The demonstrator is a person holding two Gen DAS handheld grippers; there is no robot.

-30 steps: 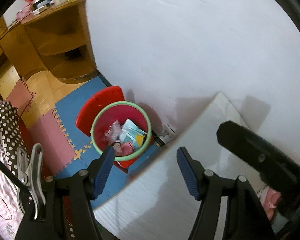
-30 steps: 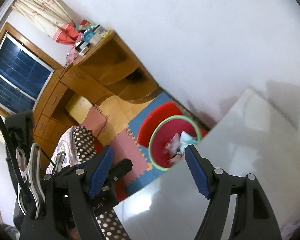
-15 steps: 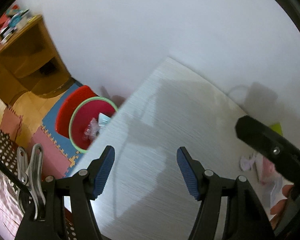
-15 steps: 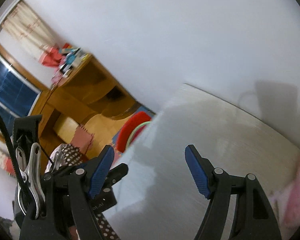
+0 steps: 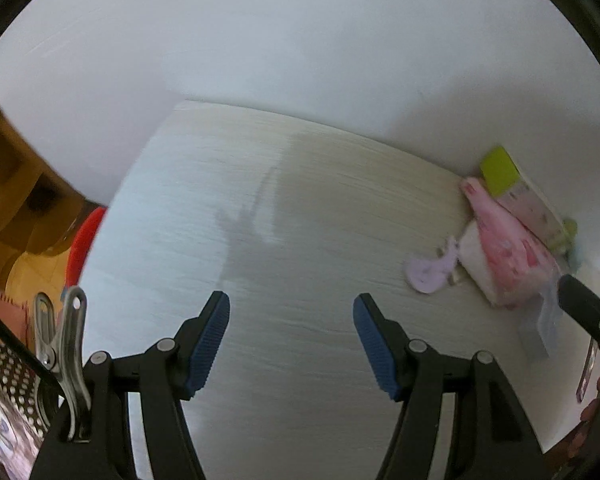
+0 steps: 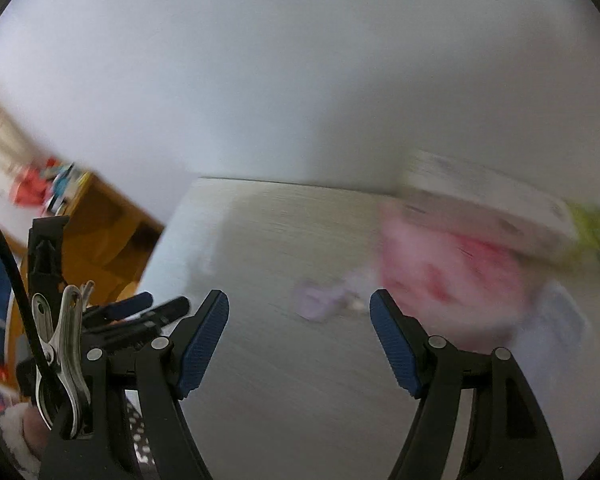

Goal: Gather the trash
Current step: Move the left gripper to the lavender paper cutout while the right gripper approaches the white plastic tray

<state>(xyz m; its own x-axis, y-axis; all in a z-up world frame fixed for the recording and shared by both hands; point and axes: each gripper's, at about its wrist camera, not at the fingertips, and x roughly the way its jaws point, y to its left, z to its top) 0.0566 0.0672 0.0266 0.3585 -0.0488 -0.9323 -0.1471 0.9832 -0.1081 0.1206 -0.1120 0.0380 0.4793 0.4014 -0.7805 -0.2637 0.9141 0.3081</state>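
Pale wood-grain desk fills most of both views, pushed up against a white wall. Left tool hangs over the bare middle of it with its blue pads spread apart and nothing between them. Right tool is the same deal, jaws wide and empty, though that view is pretty smeared with blur. The trash sits in a little heap at the far right of the desk by the wall: a pink wrapper lying on something white, a small lilac scrap of paper just left of it, and a flat pale box with a lime-green end behind, right against the wall. In the right view the lilac scrap shows up between the tool's fingers but further off, not touched. A sliver of something red peeks past the desk's left edge, next to a brown wooden shelf unit.
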